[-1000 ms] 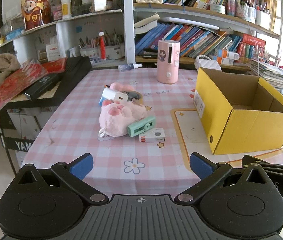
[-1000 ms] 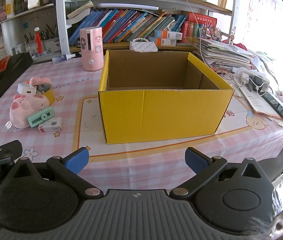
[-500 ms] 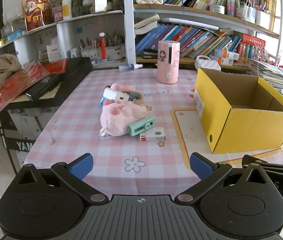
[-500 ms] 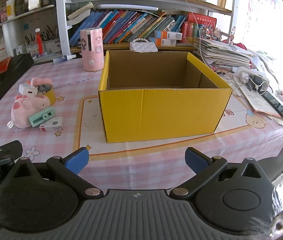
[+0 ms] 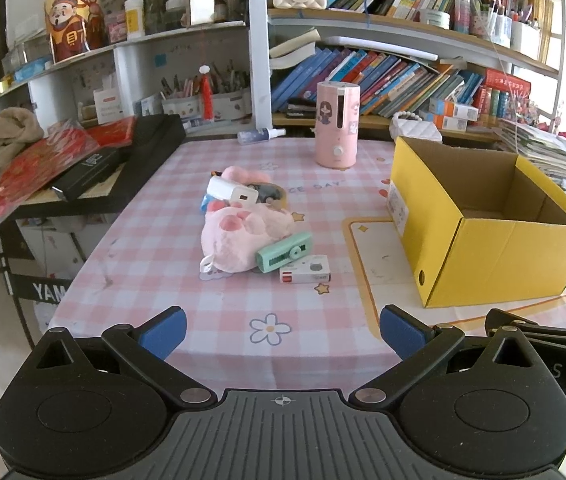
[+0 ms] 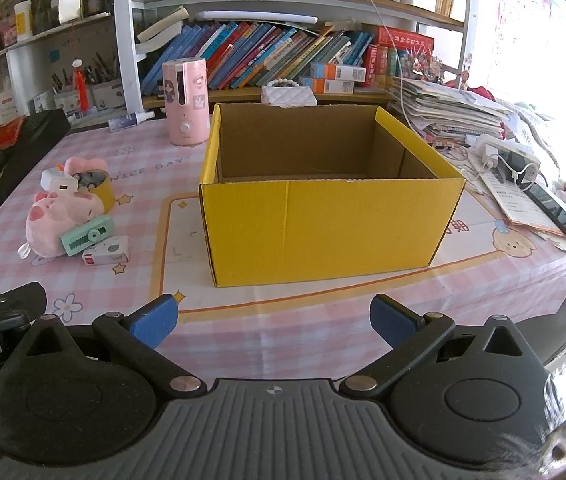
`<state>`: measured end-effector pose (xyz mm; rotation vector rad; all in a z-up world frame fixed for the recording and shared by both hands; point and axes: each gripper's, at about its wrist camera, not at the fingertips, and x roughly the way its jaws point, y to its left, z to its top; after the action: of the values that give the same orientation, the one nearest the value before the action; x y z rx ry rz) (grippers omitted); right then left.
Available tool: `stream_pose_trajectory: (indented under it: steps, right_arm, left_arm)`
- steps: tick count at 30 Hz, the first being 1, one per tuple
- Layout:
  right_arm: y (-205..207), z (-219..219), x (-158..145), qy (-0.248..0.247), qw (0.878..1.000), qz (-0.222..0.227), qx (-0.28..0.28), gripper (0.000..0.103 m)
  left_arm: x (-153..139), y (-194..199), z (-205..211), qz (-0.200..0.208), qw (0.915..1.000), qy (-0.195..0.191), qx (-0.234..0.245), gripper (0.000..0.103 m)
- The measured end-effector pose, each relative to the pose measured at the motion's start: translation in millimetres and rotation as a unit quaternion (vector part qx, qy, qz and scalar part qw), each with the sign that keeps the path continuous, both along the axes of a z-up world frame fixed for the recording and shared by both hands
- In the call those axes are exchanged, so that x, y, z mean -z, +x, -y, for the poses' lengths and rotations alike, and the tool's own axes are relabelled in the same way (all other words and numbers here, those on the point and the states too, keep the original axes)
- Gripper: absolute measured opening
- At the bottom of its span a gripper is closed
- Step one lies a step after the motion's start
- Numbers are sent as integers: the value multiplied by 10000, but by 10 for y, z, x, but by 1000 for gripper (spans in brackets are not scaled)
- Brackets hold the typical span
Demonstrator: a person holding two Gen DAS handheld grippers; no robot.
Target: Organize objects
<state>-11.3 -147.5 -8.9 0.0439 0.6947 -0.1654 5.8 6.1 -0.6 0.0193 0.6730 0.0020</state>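
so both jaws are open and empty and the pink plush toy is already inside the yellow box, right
Not quite. The pink plush toy is not inside the yellow box; it lies on the table with the other small things, left of the box, which looks empty in the right wrist view. Both sets of jaws are open and empty.

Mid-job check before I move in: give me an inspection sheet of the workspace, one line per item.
Surface: pink checked tablecloth, printed mat under the box.
Job's things: pink plush toy, mint green gadget, small white box, white charger and yellow tape roll clustered together; open yellow box beside them, nothing seen inside.
Clutter: pink humidifier, spray bottle.
Grippers: left gripper and right gripper both open, holding nothing.
Cables: white charger cord right of the box.
Surroundings: bookshelves, black keyboard.
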Motion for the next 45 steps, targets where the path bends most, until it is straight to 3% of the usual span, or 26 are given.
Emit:
stream_pose_trajectory:
  steps: [45]
  right_arm:
    - [-49, 12, -29, 132, 9998, 122, -44, 103]
  left_arm:
    - [-24, -23, -47, 180, 9997, -138, 47, 103]
